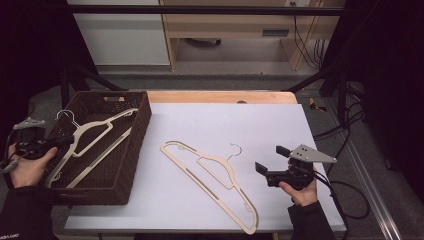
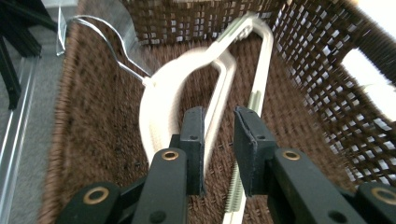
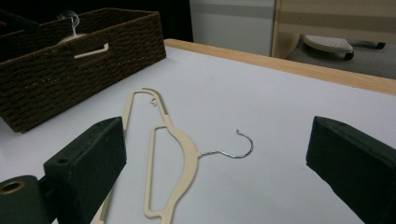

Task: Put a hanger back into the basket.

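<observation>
Inside basket (image 1: 131,150), hanger (image 1: 95,134) lies diagonal, hook far-left; left gripper (image 2: 218,140) fingers released.

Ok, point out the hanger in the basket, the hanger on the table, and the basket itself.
hanger in the basket (image 1: 92,131), high view, on its cream shoulder bar.
hanger on the table (image 1: 216,165), high view, on its cream body near the neck.
basket (image 1: 144,120), high view, on its right woven wall.

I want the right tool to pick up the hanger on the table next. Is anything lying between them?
Nothing visible. The right tool stands open, with bare white table between its jaws and the cream hanger. The wicker basket sits off to the side at the table's left edge, out of that path.
</observation>
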A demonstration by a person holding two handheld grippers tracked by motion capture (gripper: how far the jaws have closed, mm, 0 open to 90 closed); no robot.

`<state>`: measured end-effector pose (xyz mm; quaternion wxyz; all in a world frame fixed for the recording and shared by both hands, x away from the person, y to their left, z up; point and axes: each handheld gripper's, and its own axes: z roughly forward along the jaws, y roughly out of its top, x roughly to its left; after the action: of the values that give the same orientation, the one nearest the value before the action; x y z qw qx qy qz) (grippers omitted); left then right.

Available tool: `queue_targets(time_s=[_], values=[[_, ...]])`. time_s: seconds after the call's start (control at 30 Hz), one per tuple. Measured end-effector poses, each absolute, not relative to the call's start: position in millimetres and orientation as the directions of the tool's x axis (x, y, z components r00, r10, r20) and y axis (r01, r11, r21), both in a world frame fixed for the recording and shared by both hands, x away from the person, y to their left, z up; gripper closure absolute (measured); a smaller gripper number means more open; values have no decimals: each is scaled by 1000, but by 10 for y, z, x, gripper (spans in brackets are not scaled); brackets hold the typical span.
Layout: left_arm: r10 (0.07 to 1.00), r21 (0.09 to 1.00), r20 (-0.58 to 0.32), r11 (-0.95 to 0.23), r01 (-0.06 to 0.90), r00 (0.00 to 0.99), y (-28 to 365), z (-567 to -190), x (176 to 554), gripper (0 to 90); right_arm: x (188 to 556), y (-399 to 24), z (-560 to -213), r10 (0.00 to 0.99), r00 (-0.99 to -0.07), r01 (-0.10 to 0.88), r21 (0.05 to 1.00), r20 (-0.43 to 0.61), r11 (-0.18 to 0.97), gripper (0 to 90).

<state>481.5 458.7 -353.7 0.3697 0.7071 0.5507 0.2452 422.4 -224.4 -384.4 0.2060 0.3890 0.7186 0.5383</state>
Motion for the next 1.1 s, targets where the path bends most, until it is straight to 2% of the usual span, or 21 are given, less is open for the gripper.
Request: queue_targets(time_s=[0.17,0.3,0.43,0.73,0.9,1.1], values=[[960,863,-81,-68,501,269,4564,-3359,4613,649,4218,-2250,-3840,781,-612,336,935,123,117,53],[954,910,-73,-55,410,291,4435,-3216,4483,519,4214,-2261,-3835,782,-612,331,936,116,120,52],[938,943,-78,-41,330,338,4213,-3140,4391,409,4208,-2262,-3832,783,-610,331,936,120,115,52],[883,965,-58,-69,252,465,3531,-3187,4358,163,4206,-2268,-3833,786,-608,331,936,114,120,52],[850,964,-56,-91,251,523,3144,-3258,4372,95,4203,-2262,-3836,789,-603,333,935,116,117,52],[797,960,-55,-123,251,601,2712,-3384,4369,76,4183,-2287,-3824,788,-605,324,939,114,113,49]])
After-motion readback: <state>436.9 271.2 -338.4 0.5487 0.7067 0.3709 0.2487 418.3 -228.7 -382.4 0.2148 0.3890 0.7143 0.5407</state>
